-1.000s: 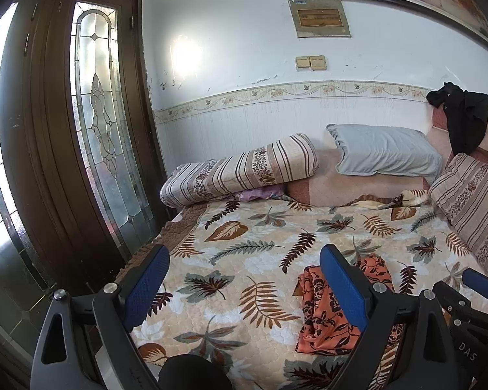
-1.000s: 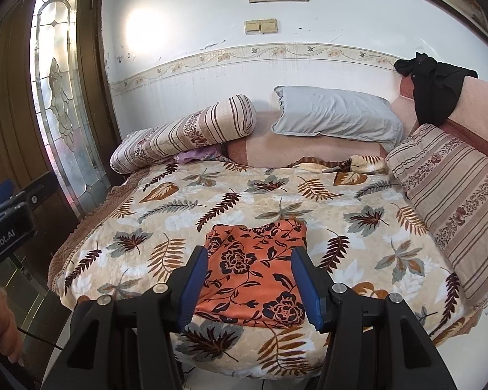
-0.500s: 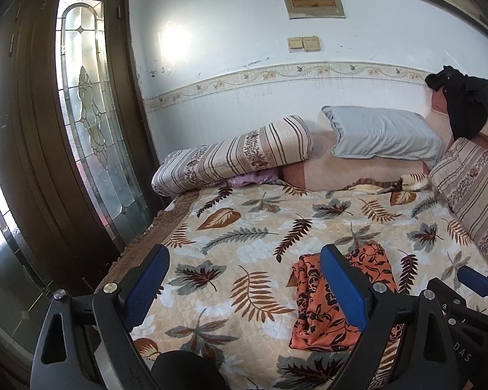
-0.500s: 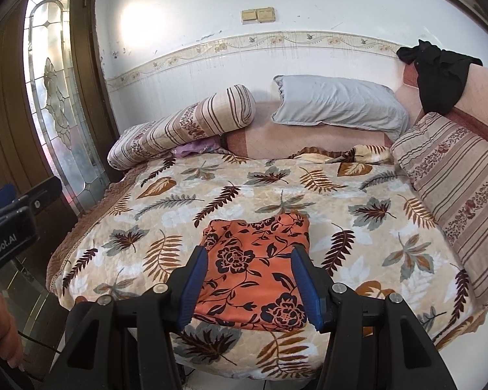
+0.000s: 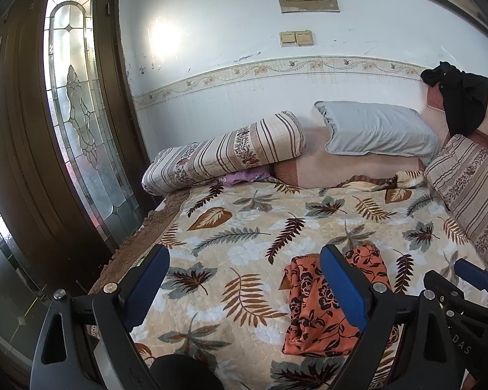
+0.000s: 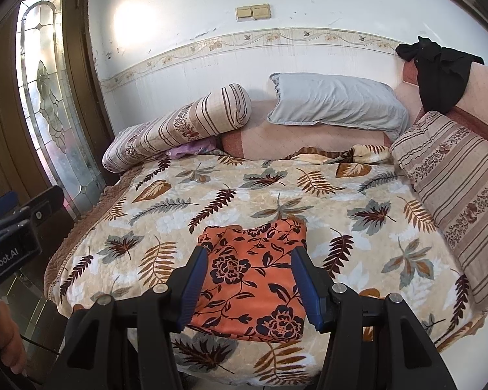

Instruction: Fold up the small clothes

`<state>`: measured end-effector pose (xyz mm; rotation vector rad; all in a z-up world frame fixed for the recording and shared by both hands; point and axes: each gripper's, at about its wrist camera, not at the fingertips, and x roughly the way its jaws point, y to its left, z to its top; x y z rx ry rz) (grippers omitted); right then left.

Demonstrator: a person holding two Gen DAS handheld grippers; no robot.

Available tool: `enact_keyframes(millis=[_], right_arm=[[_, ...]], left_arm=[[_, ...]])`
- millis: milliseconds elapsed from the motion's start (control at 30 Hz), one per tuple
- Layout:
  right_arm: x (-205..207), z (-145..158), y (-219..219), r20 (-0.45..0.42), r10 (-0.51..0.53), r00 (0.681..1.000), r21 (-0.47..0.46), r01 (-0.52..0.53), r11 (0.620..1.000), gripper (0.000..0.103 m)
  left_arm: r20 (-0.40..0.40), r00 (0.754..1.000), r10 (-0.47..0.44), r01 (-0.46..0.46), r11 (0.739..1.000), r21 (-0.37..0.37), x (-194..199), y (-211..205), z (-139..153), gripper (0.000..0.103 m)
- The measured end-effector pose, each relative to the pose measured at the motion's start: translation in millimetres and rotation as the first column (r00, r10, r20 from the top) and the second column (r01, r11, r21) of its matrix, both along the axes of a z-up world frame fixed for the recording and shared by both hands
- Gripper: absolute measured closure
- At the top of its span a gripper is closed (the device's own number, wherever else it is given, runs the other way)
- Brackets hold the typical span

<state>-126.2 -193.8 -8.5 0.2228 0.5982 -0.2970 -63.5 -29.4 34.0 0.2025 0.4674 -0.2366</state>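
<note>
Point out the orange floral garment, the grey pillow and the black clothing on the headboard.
orange floral garment (image 6: 250,276): right wrist view, middle of the cloth.
grey pillow (image 6: 335,105): right wrist view, its centre.
black clothing (image 5: 462,97): left wrist view, hanging middle.

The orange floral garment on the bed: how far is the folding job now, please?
Looks done: the orange floral garment lies on the leaf-print bedspread as a compact, roughly rectangular shape, apparently already folded. In hand: nothing; the right gripper and the left gripper are both open and empty above the bed. Left: perhaps one more fold or tidying; no other small clothes waiting are clearly visible.
</note>
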Motion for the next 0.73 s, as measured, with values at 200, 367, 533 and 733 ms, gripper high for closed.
enact_keyframes(millis=[200, 367, 533, 733], right_arm=[[-4.7, 2.3, 4.6, -0.001, -0.002, 1.000, -0.014, 0.002, 1.000, 0.046], [-15.2, 6.7, 11.6, 0.013, -0.002, 1.000, -0.024, 0.002, 1.000, 0.046], [-13.3, 1.3, 16.2, -0.007, 0.013, 1.000, -0.019, -0.013, 1.000, 0.046], [2.4, -13.0, 8.7, -0.045, 0.004, 0.999, -0.011, -0.005, 1.000, 0.046]], left_arm=[[-0.005, 1.000, -0.011, 0.011, 1.000, -0.014, -5.5, 3.6, 0.6, 0.009], [0.003, 1.000, -0.012, 0.012, 1.000, -0.023, -13.0, 8.2, 1.7, 0.009], [-0.005, 1.000, -0.028, 0.028, 0.999, -0.026, -12.9, 9.5, -4.1, 0.009], [-0.010, 1.000, -0.013, 0.013, 1.000, -0.023, 7.5, 3.3, -14.5, 0.009]])
